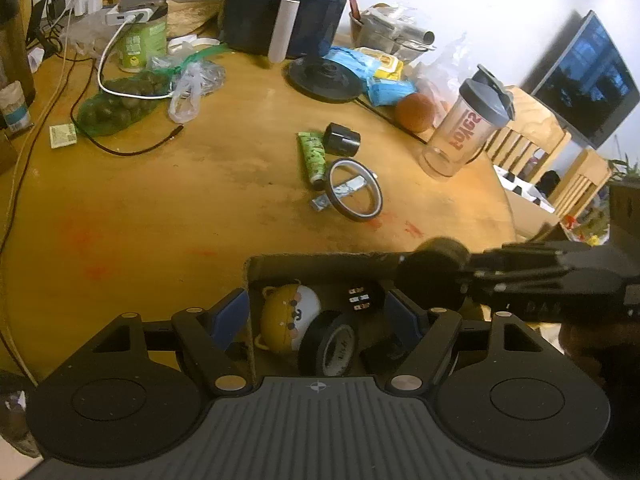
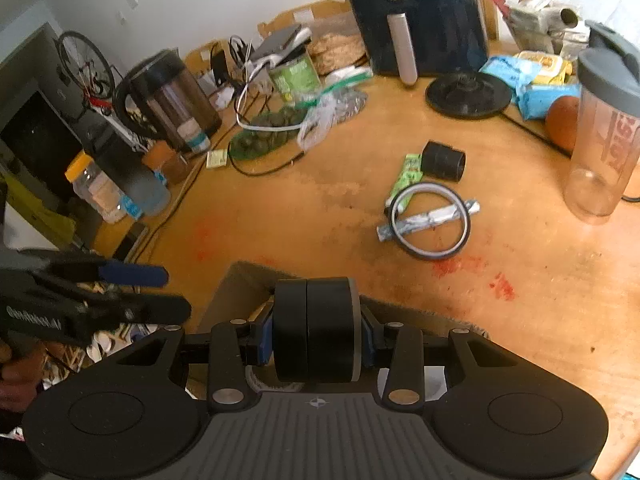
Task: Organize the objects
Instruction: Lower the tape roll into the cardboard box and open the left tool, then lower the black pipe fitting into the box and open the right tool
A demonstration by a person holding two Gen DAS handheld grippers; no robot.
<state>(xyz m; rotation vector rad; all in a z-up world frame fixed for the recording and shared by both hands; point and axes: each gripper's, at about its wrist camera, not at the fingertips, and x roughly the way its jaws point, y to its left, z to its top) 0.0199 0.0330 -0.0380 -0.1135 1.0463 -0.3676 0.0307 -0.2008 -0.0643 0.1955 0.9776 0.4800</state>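
My right gripper (image 2: pixel 317 338) is shut on a black round puck-shaped object (image 2: pixel 316 330) and holds it over the near edge of a cardboard box (image 2: pixel 240 284); it also shows in the left wrist view (image 1: pixel 434 276). My left gripper (image 1: pixel 320 320) is open, its fingers astride the box's left wall (image 1: pixel 252 320). Inside the box lie a yellow and white toy (image 1: pixel 288 318), a black tape roll (image 1: pixel 328 344) and a small black block (image 1: pixel 362 298). On the table lie a thin tape ring (image 1: pixel 354 189), a green tube (image 1: pixel 312 154), a foil stick (image 1: pixel 344 192) and a black cylinder (image 1: pixel 341 139).
The round wooden table (image 1: pixel 200 200) carries a black air fryer (image 1: pixel 286 0), a shaker bottle (image 1: pixel 466 120), an orange (image 1: pixel 416 112), blue packets (image 1: pixel 384 80), a black disc (image 1: pixel 324 78), a green net bag (image 1: pixel 120 102), cables and jars. Wooden chairs (image 1: pixel 532 140) stand at the right.
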